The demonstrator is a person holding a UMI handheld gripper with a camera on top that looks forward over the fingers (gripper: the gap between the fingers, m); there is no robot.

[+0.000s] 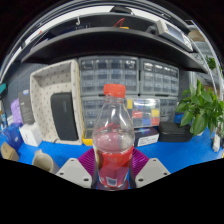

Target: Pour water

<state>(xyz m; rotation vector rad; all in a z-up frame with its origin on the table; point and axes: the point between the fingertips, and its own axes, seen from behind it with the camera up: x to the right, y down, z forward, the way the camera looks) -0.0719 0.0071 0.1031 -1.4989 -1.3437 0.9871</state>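
A clear plastic bottle with a red cap and a red label stands upright between my fingers. My gripper is shut on the bottle's lower body, with the purple pads pressed against both sides of the label. The bottle's base is hidden below the fingers. A small cup stands on the blue table to the left of the bottle.
A white box with a dark panel stands at the back left. Stacked drawer bins line the back wall. A green plant sits at the right, and small items lie behind the bottle.
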